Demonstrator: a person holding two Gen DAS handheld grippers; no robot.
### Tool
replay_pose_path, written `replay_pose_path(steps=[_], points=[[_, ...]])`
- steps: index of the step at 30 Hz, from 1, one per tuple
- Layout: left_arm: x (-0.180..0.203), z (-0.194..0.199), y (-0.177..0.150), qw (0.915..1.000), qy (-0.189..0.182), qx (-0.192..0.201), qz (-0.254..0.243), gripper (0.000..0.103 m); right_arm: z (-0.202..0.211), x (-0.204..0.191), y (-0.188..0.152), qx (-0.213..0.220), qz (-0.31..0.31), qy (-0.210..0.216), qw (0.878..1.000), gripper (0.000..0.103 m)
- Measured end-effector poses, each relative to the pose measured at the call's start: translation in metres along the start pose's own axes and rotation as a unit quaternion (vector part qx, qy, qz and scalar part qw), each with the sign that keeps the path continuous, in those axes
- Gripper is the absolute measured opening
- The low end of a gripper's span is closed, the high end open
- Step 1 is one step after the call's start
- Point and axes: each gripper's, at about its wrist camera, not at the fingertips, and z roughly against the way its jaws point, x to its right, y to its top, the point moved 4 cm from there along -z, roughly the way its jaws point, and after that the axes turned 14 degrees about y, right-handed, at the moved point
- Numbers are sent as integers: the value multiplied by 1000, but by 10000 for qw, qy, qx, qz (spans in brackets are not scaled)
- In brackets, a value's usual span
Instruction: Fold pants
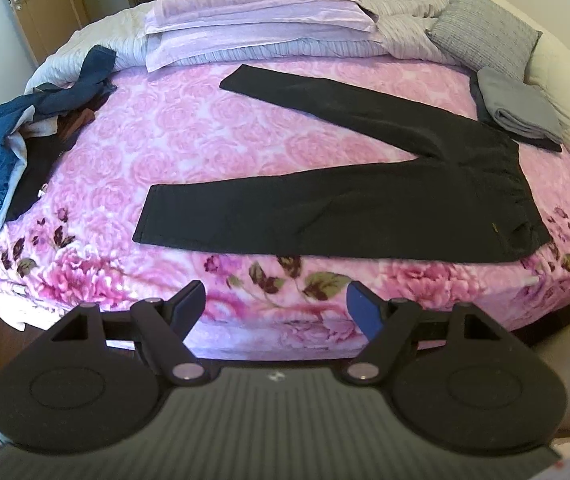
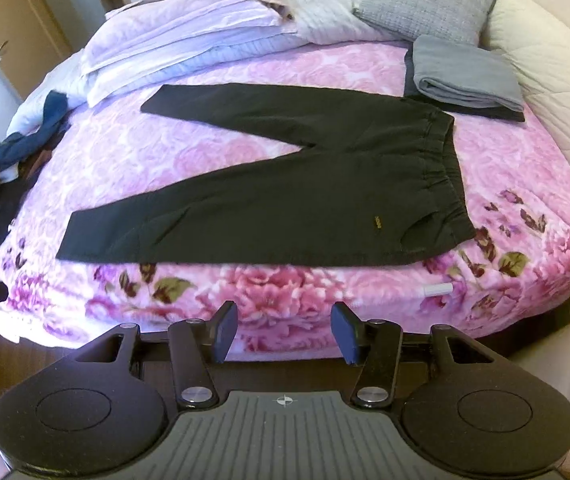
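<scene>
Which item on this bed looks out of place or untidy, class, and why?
The heap of blue jeans and other clothes at the bed's left edge is crumpled and unfolded, unlike the neatly folded grey stack on the right. The black pants lie flat with legs splayed apart, not yet folded.

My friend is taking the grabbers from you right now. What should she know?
Left gripper: open, holding nothing, hovering at the near edge of the bed.
Right gripper: open, holding nothing, also at the near edge.
Black pants: spread flat on the pink flowery blanket, legs apart in a V, waistband to the right, cuffs to the left.
Also on the bed: a folded grey stack beyond the waistband, and a heap of blue jeans and other clothes at the left.
Done: the pants are laid out. No fold yet.
Left: bring one leg over the other, then fold along the length.
</scene>
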Motion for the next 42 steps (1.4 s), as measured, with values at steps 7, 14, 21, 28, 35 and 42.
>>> replay_pose_path(steps=[7, 14, 21, 28, 35, 42], points=[[19, 18, -15, 9999, 103, 23, -42, 75, 11, 9, -15, -2, 72, 135, 9999, 49], [36, 30, -25, 9998, 192, -13, -96, 75, 20, 25, -20, 22, 16, 185, 9998, 49], [47, 34, -28, 9994, 275, -164, -127, 75, 27, 36, -23, 70, -37, 267, 9996, 49], [58, 38, -24, 9994, 259, -116, -201, 75, 32, 47, -22, 142, -119, 286, 9994, 49], [66, 38, -21, 9992, 254, -95, -279, 75, 31, 52, -20, 118, -186, 298, 9993, 49], [66, 30, -16, 9991, 224, -115, -328, 75, 27, 53, -17, 103, -222, 287, 9993, 49]])
